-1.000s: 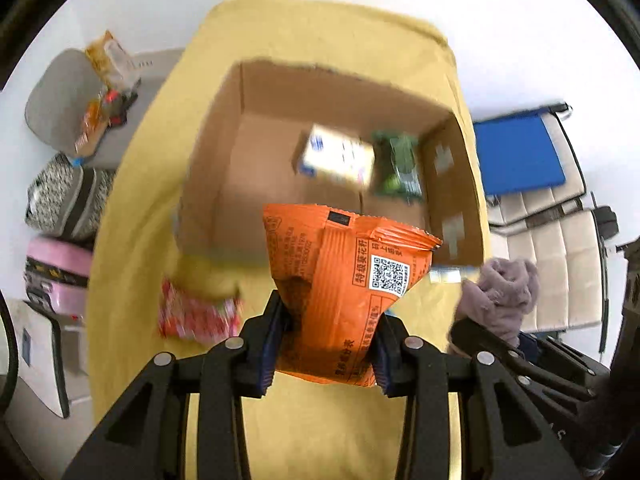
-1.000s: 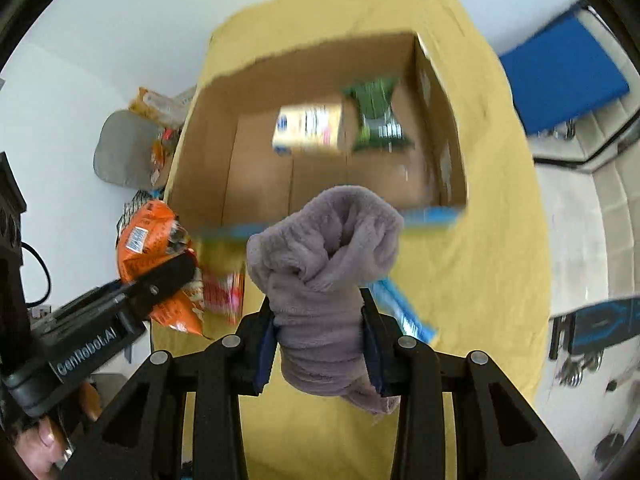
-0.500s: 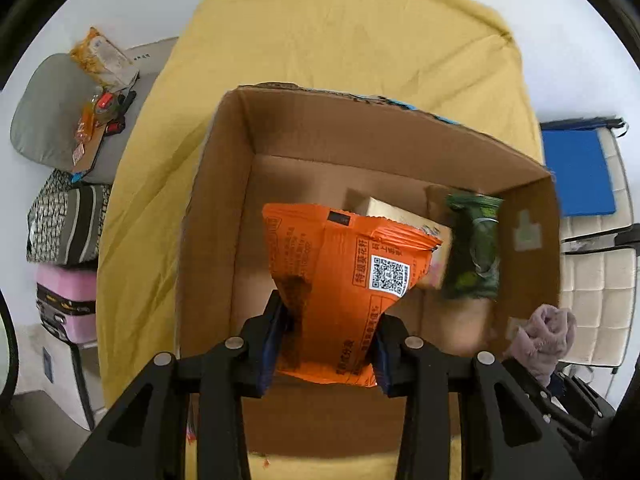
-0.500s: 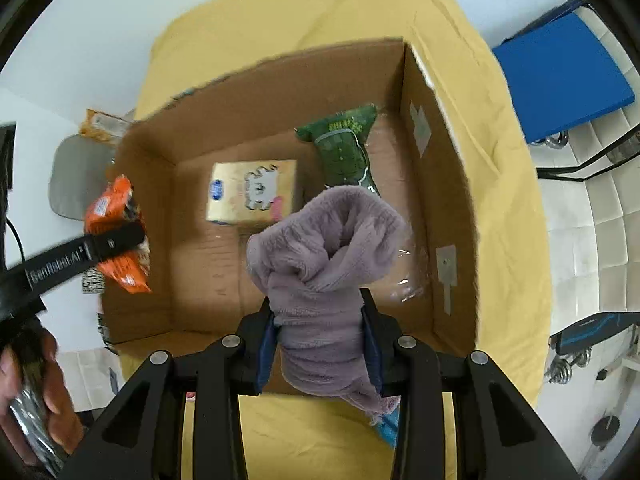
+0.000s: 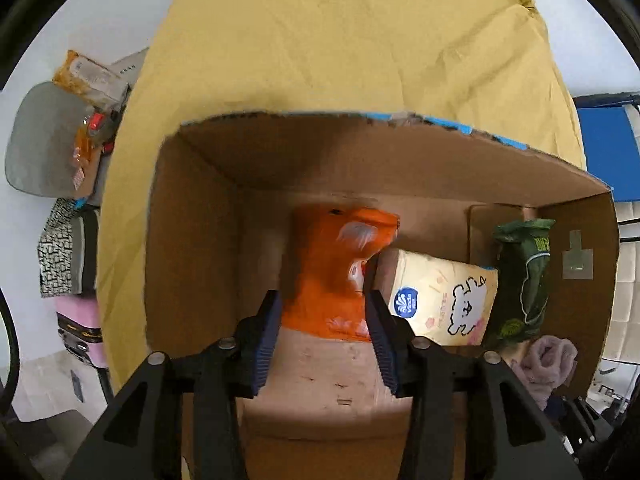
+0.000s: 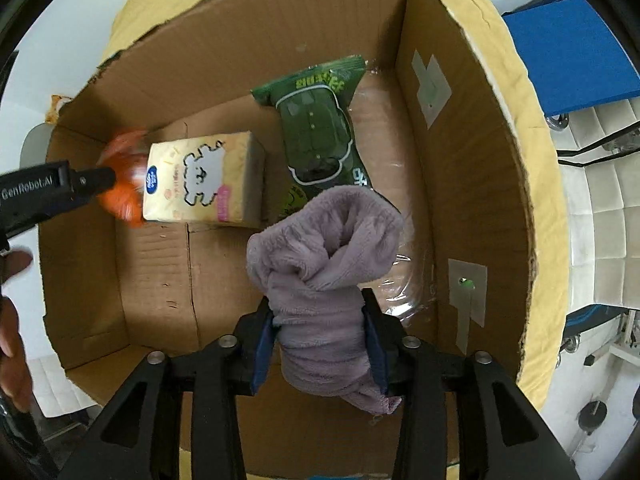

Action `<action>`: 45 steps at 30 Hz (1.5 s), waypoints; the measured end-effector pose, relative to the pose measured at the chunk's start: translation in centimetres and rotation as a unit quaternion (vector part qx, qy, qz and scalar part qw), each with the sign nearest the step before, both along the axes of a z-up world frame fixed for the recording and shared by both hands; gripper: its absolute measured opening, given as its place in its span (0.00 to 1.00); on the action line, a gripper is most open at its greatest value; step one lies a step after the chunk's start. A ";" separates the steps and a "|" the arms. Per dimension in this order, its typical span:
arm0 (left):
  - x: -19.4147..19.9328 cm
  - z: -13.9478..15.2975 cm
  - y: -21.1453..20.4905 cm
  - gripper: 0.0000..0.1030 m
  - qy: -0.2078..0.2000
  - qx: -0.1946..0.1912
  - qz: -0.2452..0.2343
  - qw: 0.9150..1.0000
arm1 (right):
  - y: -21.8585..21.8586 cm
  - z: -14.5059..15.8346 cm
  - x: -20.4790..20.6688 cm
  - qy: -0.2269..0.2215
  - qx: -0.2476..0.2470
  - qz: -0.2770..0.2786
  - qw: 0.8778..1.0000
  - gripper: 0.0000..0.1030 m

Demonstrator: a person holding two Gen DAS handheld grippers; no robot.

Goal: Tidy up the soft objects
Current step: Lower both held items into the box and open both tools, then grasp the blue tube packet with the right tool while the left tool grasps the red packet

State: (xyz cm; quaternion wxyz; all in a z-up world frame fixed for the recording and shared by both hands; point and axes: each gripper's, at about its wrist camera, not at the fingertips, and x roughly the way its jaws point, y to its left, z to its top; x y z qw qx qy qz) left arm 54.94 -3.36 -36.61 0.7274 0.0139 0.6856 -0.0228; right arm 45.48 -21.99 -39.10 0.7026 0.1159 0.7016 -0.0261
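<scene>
An open cardboard box sits on a yellow cloth. Inside lie a cream tissue pack and a green snack bag. My left gripper is inside the box; the blurred orange snack bag sits between its fingers, which have spread wider, and it also shows in the right wrist view. My right gripper is shut on a purple fluffy towel and holds it over the box's right half; the towel also shows in the left wrist view.
The yellow cloth covers the table around the box. Left of the table stand a grey chair with snack packs and bags on the floor. A blue pad lies to the right.
Both grippers have dropped down into the box. The left fingers have spread and the orange bag is blurred, slipping down from them. The towel stays gripped in the right gripper.
</scene>
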 end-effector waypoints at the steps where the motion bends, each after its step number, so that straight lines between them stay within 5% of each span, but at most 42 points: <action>1: 0.1 0.3 0.0 0.42 -0.005 -0.006 0.003 1.000 | 0.1 -0.4 0.6 0.001 -0.001 -0.002 1.000 0.51; 7: -0.2 1.7 0.4 0.51 -0.018 -0.012 0.014 1.000 | 0.5 -0.1 1.0 -0.009 -0.003 0.000 1.000 0.76; 9: -0.8 2.3 0.7 0.55 -0.026 -0.012 0.017 0.999 | 0.8 0.6 1.0 -0.019 -0.010 0.004 1.000 0.95; 11: -1.7 2.9 1.0 0.62 -0.037 -0.011 0.018 0.999 | 1.1 1.3 0.9 -0.031 -0.018 0.008 0.999 0.99; 16: -5.3 4.7 1.7 0.87 -0.057 -0.009 0.022 0.998 | 1.7 3.6 -0.5 -0.057 -0.044 0.021 0.997 1.00; 34: -18.4 15.0 2.6 0.88 -0.182 0.001 0.022 0.983 | 3.5 14.5 -9.4 -0.167 -0.083 0.047 0.981 1.00; 45: -22.1 18.1 2.8 0.88 -0.205 -0.014 0.026 0.978 | 3.8 19.6 -12.9 -0.207 -0.079 0.046 0.974 1.00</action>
